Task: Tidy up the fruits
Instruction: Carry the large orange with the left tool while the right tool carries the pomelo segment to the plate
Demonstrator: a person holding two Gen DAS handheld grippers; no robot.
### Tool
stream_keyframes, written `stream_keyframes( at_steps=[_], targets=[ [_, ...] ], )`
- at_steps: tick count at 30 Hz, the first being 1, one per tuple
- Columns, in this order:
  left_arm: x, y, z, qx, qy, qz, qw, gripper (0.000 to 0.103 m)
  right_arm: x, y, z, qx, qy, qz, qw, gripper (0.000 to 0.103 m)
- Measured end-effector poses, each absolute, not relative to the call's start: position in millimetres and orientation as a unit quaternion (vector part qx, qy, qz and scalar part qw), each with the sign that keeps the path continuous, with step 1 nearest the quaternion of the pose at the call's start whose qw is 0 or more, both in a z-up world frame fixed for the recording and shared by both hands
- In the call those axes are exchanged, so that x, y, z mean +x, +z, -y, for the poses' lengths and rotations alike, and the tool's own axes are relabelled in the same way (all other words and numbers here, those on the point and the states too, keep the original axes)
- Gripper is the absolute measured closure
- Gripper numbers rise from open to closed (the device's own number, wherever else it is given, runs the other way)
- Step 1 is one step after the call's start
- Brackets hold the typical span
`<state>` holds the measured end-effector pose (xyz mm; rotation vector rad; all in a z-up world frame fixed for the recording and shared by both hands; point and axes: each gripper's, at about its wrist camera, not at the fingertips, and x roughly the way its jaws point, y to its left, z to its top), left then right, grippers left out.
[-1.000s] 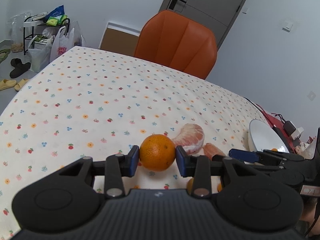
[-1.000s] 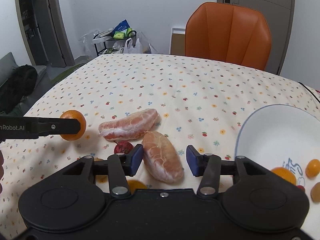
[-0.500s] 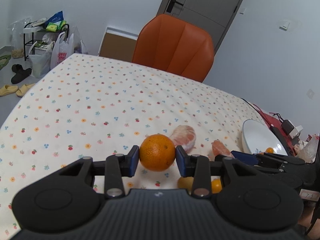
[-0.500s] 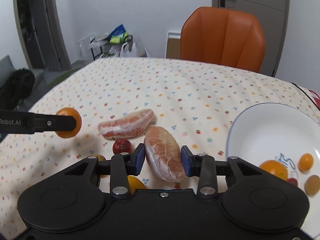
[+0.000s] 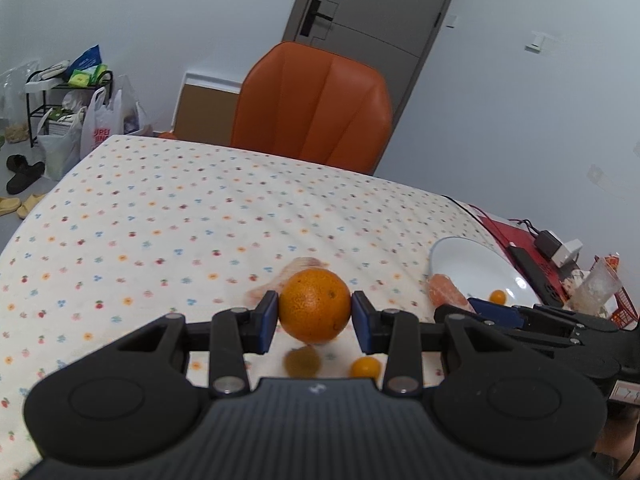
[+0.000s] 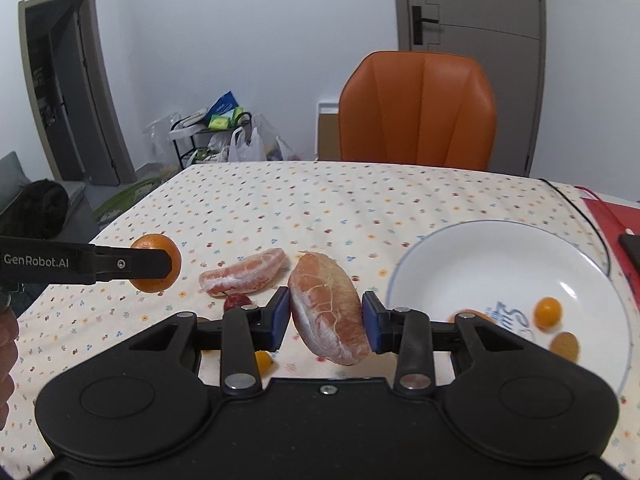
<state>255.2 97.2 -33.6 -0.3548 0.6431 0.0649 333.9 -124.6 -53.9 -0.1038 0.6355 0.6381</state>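
Two grips: left gripper (image 5: 315, 316) clenches firm orange (image 5: 315, 306) centred between jaws; right gripper (image 6: 325, 316) pinches soft, fragile pomelo segment (image 6: 328, 306) mid-body.

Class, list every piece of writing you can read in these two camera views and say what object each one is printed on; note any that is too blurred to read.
"GenRobot.AI": white letters on the side of the black left gripper.
"UPE" over "ING", cut off: red print on the white plastic shopping bag.
Blue marking inside the white round plate: partly hidden, unreadable.
Small white label at the left view's right edge: too blurred.
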Motion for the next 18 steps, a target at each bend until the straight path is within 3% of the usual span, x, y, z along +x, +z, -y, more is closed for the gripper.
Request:
stream_keyframes(
  at_steps=[18],
  targets=[
    [264, -20, -29, -0.144, -0.020, -0.306, 0.941, 0.065, 319, -44, 202, -0.005, 0.264, -0.288, 0.921, 0.067]
  ],
)
